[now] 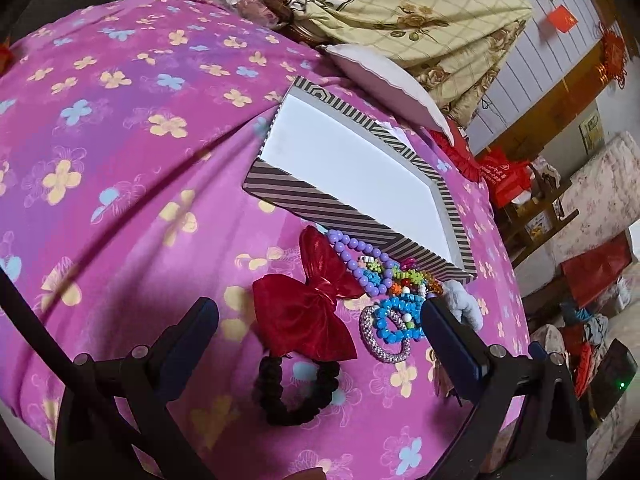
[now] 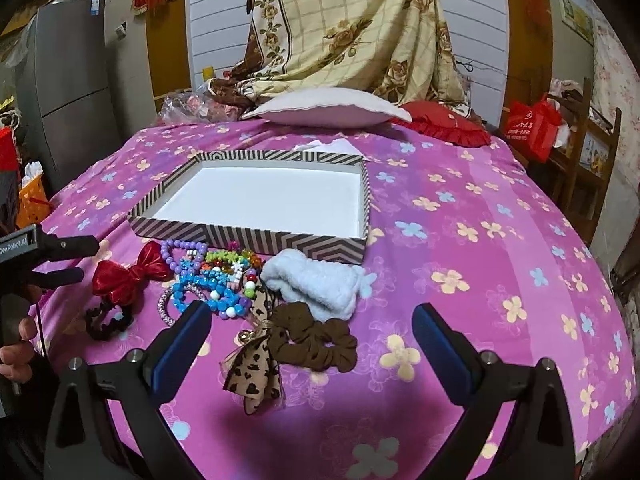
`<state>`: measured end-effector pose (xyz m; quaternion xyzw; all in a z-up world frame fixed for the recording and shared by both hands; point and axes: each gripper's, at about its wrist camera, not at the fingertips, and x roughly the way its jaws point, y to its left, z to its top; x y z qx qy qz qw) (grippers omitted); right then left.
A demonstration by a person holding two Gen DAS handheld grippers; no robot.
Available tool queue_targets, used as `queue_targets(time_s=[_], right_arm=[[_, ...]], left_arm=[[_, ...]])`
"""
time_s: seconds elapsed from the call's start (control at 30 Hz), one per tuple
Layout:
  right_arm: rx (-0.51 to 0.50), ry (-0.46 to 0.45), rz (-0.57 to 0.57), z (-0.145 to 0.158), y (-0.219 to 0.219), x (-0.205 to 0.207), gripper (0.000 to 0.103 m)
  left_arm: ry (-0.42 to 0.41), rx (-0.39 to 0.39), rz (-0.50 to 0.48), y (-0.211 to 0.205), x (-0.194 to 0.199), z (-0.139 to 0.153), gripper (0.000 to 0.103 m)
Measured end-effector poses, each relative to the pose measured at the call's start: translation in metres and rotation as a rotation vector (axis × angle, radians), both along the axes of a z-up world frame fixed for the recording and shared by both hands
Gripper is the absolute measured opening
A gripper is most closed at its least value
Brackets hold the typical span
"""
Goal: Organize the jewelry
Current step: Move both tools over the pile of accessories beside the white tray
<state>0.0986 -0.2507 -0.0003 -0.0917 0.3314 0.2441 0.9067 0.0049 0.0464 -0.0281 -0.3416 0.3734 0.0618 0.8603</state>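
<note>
A striped box [image 2: 248,236] with a bare white inside lies open on the pink flowered bedspread [image 2: 460,208]. In front of it lie a red bow [image 2: 128,272], a heap of coloured bead bracelets [image 2: 216,280], a pale fluffy scrunchie [image 2: 316,284], a brown scrunchie [image 2: 316,344], a leopard-print bow [image 2: 256,372] and a dark scrunchie [image 2: 108,320]. My right gripper [image 2: 312,314] hovers open over the brown scrunchie. My left gripper [image 1: 316,312] is open above the red bow [image 1: 308,312], with the dark scrunchie [image 1: 296,392] and the box [image 1: 280,188] close by. The left gripper [image 2: 76,260] also shows at the left edge.
A white pillow [image 2: 328,110] and a red cushion [image 2: 448,124] lie behind the box, under a hanging floral blanket [image 2: 352,28]. A grey fridge [image 2: 68,80] stands left, a red bag [image 2: 532,128] on a wooden rack right. A hand [image 2: 16,344] holds the left gripper.
</note>
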Motion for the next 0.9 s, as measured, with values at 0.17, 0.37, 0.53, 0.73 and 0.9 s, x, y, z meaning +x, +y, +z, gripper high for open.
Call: queue_targets(time_s=[0.17, 0.37, 0.53, 0.73, 0.9], right_arm=[[-0.004, 0.007, 0.009, -0.001, 0.001, -0.001, 0.103], [-0.003, 0.019, -0.024, -0.002, -0.005, 0.001, 0.103], [0.001, 0.036, -0.046, -0.003, -0.012, 0.004, 0.103], [0.0, 0.085, -0.13, -0.014, -0.026, 0.018, 0.103], [0.066, 0.082, -0.224, -0.012, -0.05, 0.026, 0.103]], left_arm=[[-0.001, -0.005, -0.003, 0.0, 0.0, -0.001, 0.076], [0.005, -0.012, -0.004, -0.002, 0.0, -0.003, 0.076], [0.002, -0.02, 0.001, -0.002, -0.001, -0.003, 0.076], [-0.005, -0.025, 0.001, -0.002, -0.002, -0.006, 0.076], [-0.037, 0.017, 0.003, -0.005, -0.003, 0.003, 0.077]])
